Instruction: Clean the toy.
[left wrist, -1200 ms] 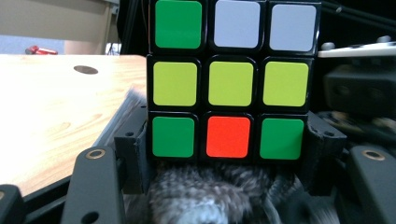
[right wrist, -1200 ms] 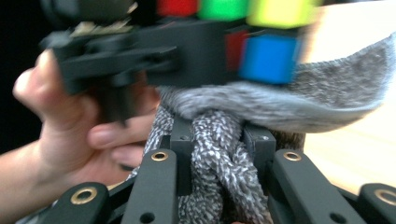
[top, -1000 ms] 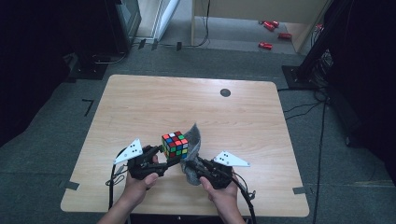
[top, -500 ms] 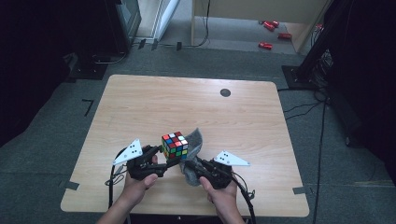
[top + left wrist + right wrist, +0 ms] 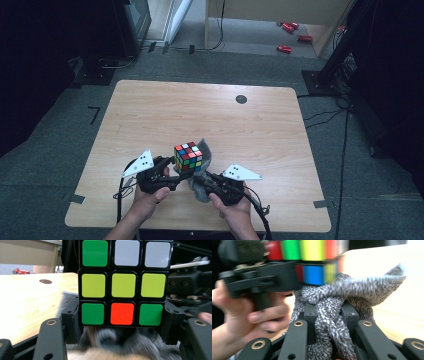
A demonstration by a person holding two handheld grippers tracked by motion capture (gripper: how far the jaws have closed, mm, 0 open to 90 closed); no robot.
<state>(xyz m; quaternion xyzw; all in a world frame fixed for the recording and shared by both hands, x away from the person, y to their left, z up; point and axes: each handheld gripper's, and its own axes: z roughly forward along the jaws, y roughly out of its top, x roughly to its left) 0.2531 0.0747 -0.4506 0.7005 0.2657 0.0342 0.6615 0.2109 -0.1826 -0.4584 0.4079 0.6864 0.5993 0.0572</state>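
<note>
A scrambled puzzle cube (image 5: 188,157) is held above the table's front edge, and my left gripper (image 5: 170,171) is shut on it. In the left gripper view the cube (image 5: 124,282) sits between the jaws, with green, white, yellow and red stickers facing the camera. My right gripper (image 5: 204,181) is shut on a grey speckled cloth (image 5: 202,170), which is bunched between its jaws and pressed against the cube's underside and right side. In the right gripper view the cloth (image 5: 334,312) twists upward to the cube (image 5: 312,262), and the left hand (image 5: 249,312) shows beside it.
The light wooden table (image 5: 165,112) stretches away beyond both grippers. A dark round hole (image 5: 241,99) sits near its far right. Black stands and cables line the floor to the right, and red objects (image 5: 285,48) lie on the floor behind the table.
The cube and both grippers have stayed near the front edge. The cloth's raised flap has dropped and now lies closer against the cube.
</note>
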